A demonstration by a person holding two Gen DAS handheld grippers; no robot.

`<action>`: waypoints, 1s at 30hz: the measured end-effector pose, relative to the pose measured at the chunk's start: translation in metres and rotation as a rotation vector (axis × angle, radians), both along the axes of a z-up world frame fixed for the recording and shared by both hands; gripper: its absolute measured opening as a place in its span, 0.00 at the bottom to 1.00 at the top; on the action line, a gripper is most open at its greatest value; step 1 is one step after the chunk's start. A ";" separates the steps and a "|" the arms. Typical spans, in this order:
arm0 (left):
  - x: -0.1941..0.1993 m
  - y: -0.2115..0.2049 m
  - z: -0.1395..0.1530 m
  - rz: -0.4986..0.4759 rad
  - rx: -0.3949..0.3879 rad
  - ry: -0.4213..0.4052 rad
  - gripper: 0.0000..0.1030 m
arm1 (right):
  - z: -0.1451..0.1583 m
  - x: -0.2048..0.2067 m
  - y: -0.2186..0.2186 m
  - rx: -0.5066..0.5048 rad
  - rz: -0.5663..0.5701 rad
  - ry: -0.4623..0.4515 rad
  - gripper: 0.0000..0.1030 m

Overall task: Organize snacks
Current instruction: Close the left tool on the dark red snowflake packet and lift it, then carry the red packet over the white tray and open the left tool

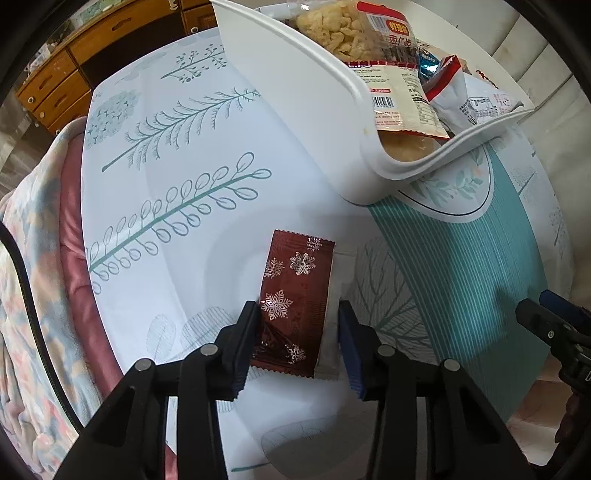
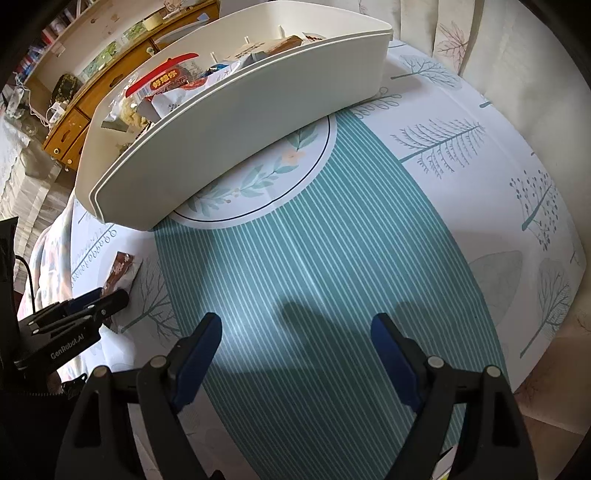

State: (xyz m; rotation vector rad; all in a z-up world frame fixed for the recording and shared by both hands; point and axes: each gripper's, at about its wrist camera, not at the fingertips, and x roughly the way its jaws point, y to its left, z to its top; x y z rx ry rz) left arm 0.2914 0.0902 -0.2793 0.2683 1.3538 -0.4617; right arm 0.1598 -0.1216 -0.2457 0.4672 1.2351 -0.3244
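Observation:
A dark red snack packet with silver snowflakes lies flat on the tablecloth. My left gripper is open around its near half, one finger on each side; contact with the packet cannot be told. The packet also shows in the right wrist view, with the left gripper at it. A white bin behind holds several snack bags, among them a clear bag of puffed snacks. My right gripper is open and empty above the teal striped band, and it also shows in the left wrist view.
The table carries a white cloth with leaf prints and a teal striped runner. A pink floral blanket lies off the table's left edge. A wooden drawer cabinet stands behind. The bin sits at the far middle of the table.

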 end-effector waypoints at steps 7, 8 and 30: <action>-0.013 0.001 0.026 0.029 0.009 -0.012 0.38 | 0.011 0.001 -0.004 0.018 0.005 -0.007 0.81; -0.014 0.001 0.032 0.040 0.002 -0.012 0.38 | 0.012 0.002 -0.006 0.025 0.007 -0.004 0.81; 0.012 -0.048 0.130 0.276 -0.128 -0.152 0.38 | 0.014 0.041 -0.065 0.153 0.302 0.033 0.81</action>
